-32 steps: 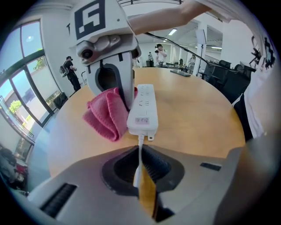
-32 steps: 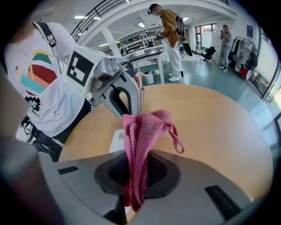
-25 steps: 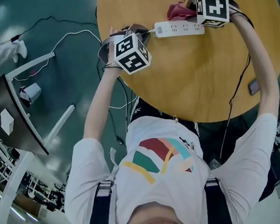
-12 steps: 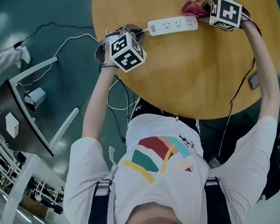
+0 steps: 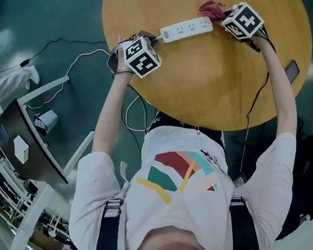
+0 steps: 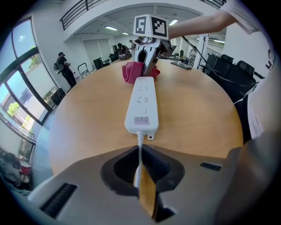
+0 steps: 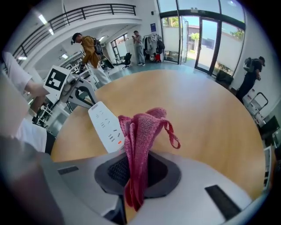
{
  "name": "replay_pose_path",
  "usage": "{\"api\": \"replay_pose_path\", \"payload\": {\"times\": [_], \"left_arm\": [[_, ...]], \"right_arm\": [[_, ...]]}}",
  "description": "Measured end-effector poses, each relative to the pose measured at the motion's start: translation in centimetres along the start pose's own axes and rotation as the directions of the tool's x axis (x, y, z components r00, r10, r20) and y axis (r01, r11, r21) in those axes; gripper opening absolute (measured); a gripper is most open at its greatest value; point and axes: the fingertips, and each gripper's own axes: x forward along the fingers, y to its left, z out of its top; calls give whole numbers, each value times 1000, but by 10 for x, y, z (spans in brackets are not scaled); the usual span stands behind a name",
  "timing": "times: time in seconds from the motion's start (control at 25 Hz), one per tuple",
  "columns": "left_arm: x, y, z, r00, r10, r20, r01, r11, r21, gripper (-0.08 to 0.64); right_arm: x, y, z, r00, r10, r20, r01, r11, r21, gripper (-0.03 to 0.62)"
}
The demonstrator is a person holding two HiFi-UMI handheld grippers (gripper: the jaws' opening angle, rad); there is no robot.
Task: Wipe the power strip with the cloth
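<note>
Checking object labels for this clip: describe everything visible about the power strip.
The power strip is a long white plastic bar with rounded corners, socket rows on top and a small label near its cord end. It lies flat on the round wooden table. Its white cord is pinched in the left gripper. The red cloth, clamped in the right gripper, is at its far end; contact unclear.

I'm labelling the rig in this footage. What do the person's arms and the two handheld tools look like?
The left tool and right tool each have a pale grey shell with dark ribbed pads inside the jaws. Each carries a white cube printed with black square markers. The person wears a white short-sleeved shirt, and a thin black cable runs along the right arm.
</note>
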Motion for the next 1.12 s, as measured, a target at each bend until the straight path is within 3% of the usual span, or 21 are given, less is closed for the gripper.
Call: {"api": "replay_pose_path", "payload": {"times": [0.16,0.24,0.36,0.56,0.64,0.84,1.0,1.12], "left_arm": [[-1,-4,3,1000,-11,-15,11,1000,0,66],[-2,-4,7,1000,1,-29,-1,1000,4,66],[-1,-5,4,995,52,-83,-48,998,45,66],[2,-8,-6,980,118,-162,-101,989,106,64],[1,-9,-4,980,119,-158,-102,989,111,63],[0,-9,-2,983,120,-137,-106,989,103,63],[-1,-9,-1,986,116,-119,-104,989,105,61],[-5,-9,0,995,93,-47,-90,994,57,63]], "right_arm": [[1,19,-6,999,-23,-28,21,998,-58,40],[-2,25,-11,999,-31,-42,30,999,-36,40],[-5,35,-23,996,-54,-66,58,996,70,40],[-3,59,-41,996,-75,-56,87,957,275,40],[-6,71,-47,997,-61,-54,74,954,291,40],[-9,105,-63,996,-11,-85,30,972,233,38],[-14,110,-69,996,-40,-74,59,963,263,38],[-27,112,-67,995,-85,-46,95,950,298,40]]}}
